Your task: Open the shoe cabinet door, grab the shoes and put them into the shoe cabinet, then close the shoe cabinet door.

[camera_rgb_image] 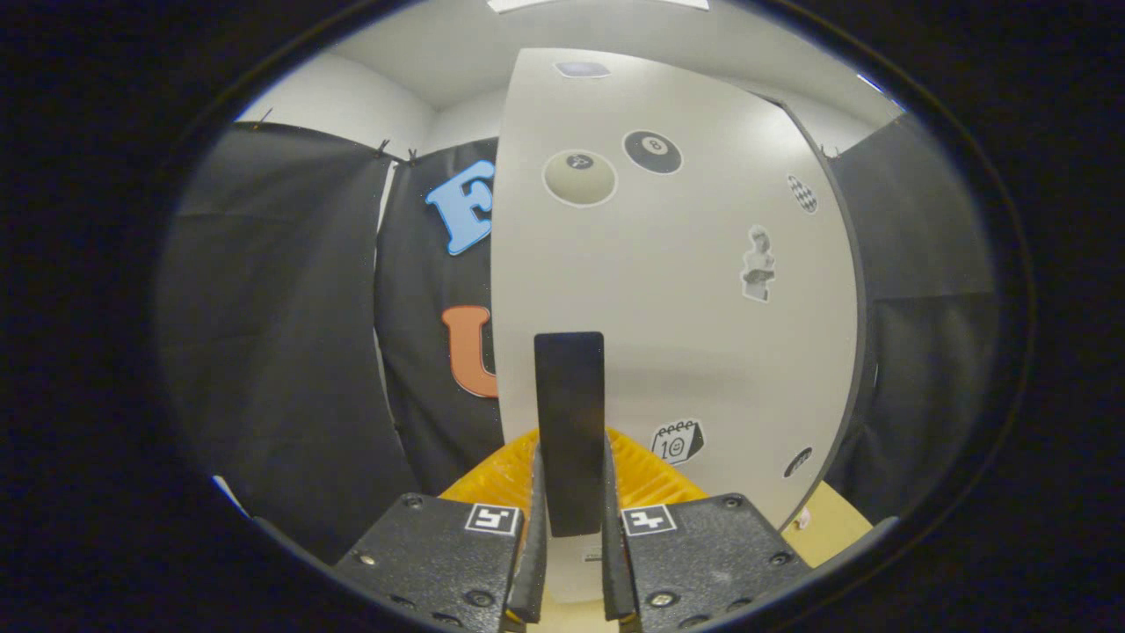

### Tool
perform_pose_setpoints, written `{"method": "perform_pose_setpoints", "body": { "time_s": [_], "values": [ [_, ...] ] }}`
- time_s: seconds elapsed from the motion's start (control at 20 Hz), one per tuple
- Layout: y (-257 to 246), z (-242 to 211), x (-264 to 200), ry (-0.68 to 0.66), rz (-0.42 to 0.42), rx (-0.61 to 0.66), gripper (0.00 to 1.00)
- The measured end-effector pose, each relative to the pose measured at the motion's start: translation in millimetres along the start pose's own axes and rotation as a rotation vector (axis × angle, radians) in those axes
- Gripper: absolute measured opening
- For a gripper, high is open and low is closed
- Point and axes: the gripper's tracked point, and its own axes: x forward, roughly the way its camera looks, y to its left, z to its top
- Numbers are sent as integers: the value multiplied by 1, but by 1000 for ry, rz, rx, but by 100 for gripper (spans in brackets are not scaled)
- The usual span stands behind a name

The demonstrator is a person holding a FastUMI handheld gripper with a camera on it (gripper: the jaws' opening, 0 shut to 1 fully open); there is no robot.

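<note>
As I am working the cabinet door at centre frame, my gripper is pinching its dark handle, seemingly to swing it.

Door handle between the tongs, on the cabinet door just ahead.

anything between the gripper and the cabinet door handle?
No. The handle already sits between the fingers of the gripper, which look closed on it; nothing separates them. The door rises just beyond.
</note>
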Motion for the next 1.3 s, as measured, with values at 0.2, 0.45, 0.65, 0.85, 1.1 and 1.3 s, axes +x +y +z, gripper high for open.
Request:
{"method": "perform_pose_setpoints", "body": {
  "time_s": [0.2,0.45,0.65,0.85,1.1,1.3],
  "values": [
    [-9,-1,-18,1,32,-27,29],
    [-21,-1,-47,33,75,-24,29],
    [-30,0,-58,55,99,-21,29],
    [-40,-1,-77,75,121,-30,27],
    [-61,1,-104,72,134,-50,25],
    [-88,1,-129,61,125,-48,22]
  ]
}}
